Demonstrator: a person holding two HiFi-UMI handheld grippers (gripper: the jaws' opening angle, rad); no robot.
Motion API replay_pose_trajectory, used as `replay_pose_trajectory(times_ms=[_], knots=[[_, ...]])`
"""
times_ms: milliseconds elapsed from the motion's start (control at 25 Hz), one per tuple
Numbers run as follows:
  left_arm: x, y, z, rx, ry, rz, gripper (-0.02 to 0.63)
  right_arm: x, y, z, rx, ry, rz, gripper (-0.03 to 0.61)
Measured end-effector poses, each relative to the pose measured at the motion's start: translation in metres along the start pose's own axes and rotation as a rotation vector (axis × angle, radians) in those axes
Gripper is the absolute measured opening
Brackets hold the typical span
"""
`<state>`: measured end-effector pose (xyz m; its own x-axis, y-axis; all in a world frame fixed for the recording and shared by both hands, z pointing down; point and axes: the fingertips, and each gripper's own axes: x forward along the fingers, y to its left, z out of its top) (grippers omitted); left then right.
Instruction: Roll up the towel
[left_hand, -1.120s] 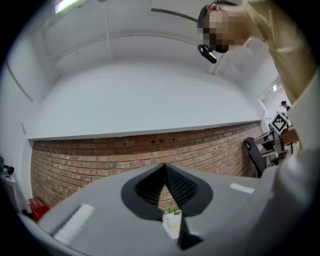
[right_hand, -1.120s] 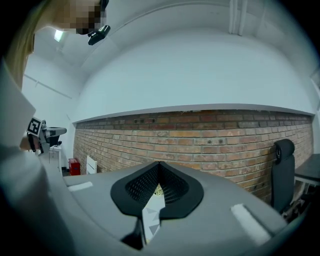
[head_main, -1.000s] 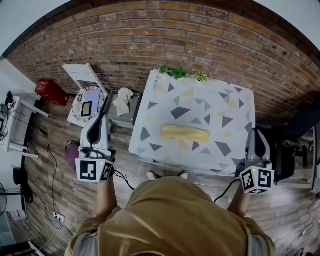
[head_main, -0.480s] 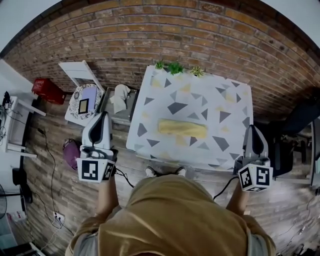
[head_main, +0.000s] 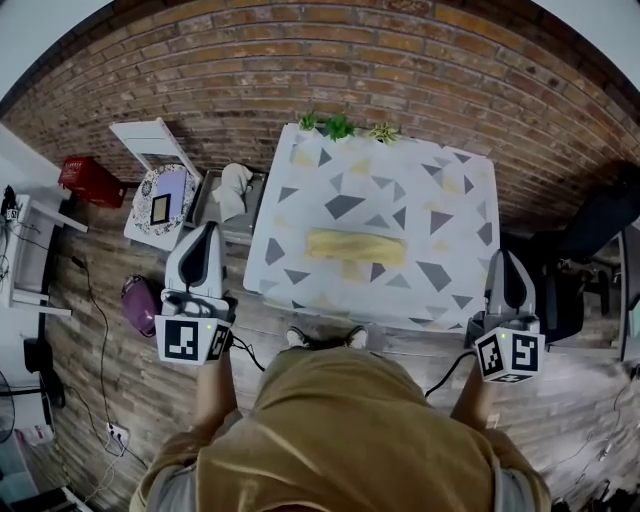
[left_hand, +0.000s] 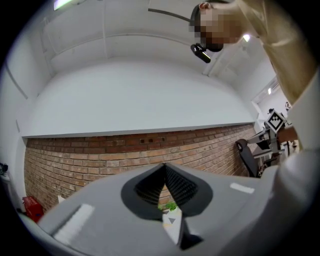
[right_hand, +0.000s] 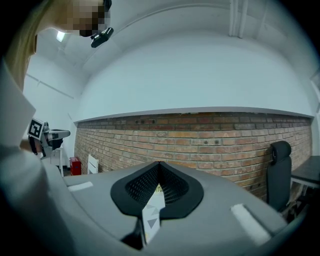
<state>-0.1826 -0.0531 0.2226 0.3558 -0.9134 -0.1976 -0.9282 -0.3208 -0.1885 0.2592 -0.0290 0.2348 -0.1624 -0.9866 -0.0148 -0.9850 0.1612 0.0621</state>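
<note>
In the left gripper view we get only a sliver of worktop (left_hand: 171, 223), lower centre. Head view: towel (head_main: 355, 247) too small to read its folds; our torso (head_main: 350, 440) half-hides the shoes (head_main: 297, 337); dark chair (head_main: 565, 300) cut off at right.

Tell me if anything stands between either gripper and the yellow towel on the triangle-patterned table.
Nothing visible does. The yellow towel lies alone mid-table on the white triangle-patterned tabletop; the small green plants stand at the far edge, beyond it. The left gripper and right gripper, both shut and empty, hang outside the table's near corners.
</note>
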Motion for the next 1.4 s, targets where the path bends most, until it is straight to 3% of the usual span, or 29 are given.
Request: replay_pose_trajectory(times_ms=[1400], knots=[[-0.031, -0.065, -0.018, 0.009, 0.072, 0.023, 0.063, -0.011, -0.008, -0.052, 0.041, 0.048, 0.138, 0.003]])
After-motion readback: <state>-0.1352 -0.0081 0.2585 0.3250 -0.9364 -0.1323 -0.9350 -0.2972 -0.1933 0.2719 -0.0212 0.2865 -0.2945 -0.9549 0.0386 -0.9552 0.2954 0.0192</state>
